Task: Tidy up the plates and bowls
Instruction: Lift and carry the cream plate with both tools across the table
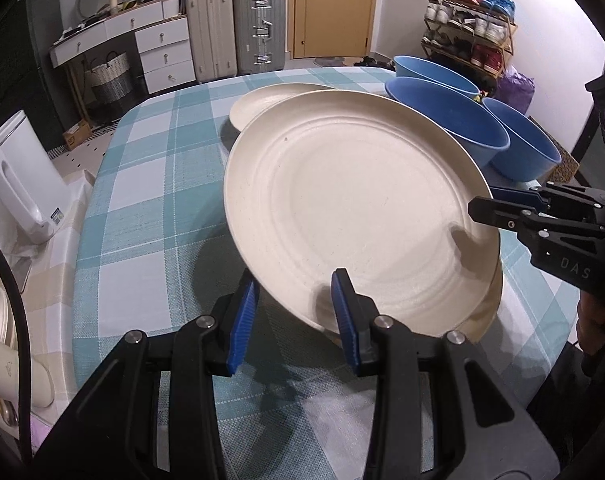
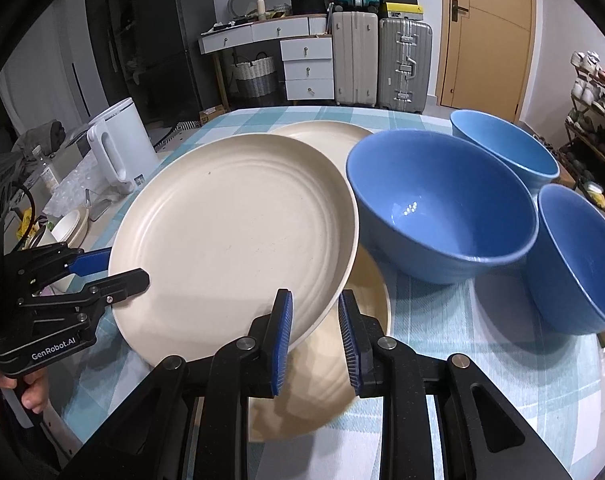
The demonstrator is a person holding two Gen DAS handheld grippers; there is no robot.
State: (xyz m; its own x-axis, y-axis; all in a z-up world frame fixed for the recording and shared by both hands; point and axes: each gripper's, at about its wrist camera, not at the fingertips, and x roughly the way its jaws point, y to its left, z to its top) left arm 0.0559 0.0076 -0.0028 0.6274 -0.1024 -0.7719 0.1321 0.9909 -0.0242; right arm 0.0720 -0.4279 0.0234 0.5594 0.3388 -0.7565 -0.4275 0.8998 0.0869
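A large cream plate [image 1: 354, 208] [image 2: 238, 232] hangs tilted above a second cream plate [image 2: 334, 368] [image 1: 490, 312] lying on the checked table. My left gripper [image 1: 296, 312] [image 2: 118, 268] and my right gripper [image 2: 314, 332] [image 1: 482, 200] each straddle the raised plate's rim on opposite sides, one finger over and one under, jaws partly apart. A third cream plate [image 1: 262, 104] [image 2: 322, 132] lies farther back. Three blue bowls [image 2: 442, 204] [image 2: 506, 144] [image 2: 578, 256] [image 1: 454, 120] stand to the right.
The table has a teal checked cloth [image 1: 142, 208]. A white kettle [image 2: 114, 148] [image 1: 18, 176] stands off its left side, with cups and small dishes [image 1: 6, 344] beside it. Suitcases, drawers, a door and a shoe rack stand behind.
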